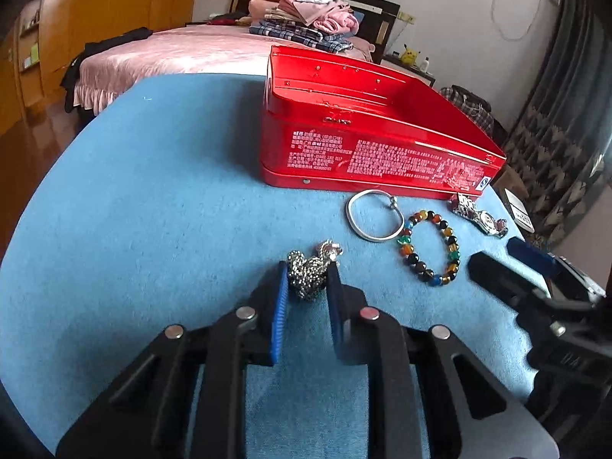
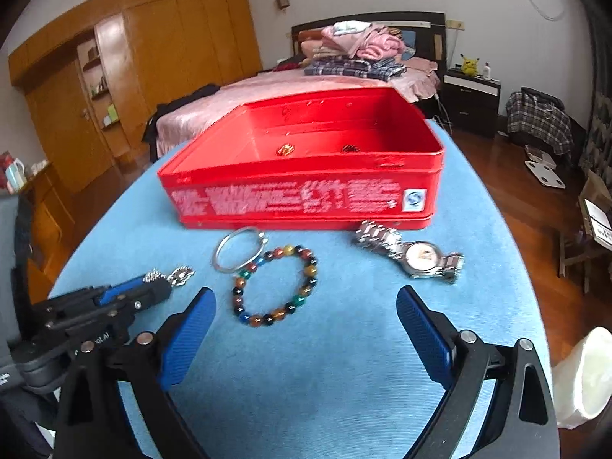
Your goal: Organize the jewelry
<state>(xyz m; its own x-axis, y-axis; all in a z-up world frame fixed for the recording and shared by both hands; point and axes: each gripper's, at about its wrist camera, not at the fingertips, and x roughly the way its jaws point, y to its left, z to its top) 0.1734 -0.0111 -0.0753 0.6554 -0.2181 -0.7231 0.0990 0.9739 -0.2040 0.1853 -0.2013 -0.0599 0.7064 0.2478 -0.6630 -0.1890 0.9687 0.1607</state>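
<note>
Nearest you, your left tool [image 1: 308, 279] has its blue pads closed against the bunched silver chain necklace [image 1: 309, 273], which still rests on the blue tabletop [image 1: 153, 191] toward the near edge. Moving right, the silver bangle [image 1: 374, 216] lies just in front of the red tin [image 1: 367, 141], touching the multicoloured bead bracelet [image 1: 430, 246] beside it. Your right tool [image 2: 304, 329] stands wide open and empty, the bead bracelet lying just ahead of its fingertips. Further right, the steel wristwatch [image 2: 415, 258] lies near the tin's right front corner. The tin is open, and two small items [image 2: 317, 149] show on its floor; what they are you cannot tell. So I judge the job barely begun: four pieces remain outside, and the necklace is gripped but not yet lifted.
</note>
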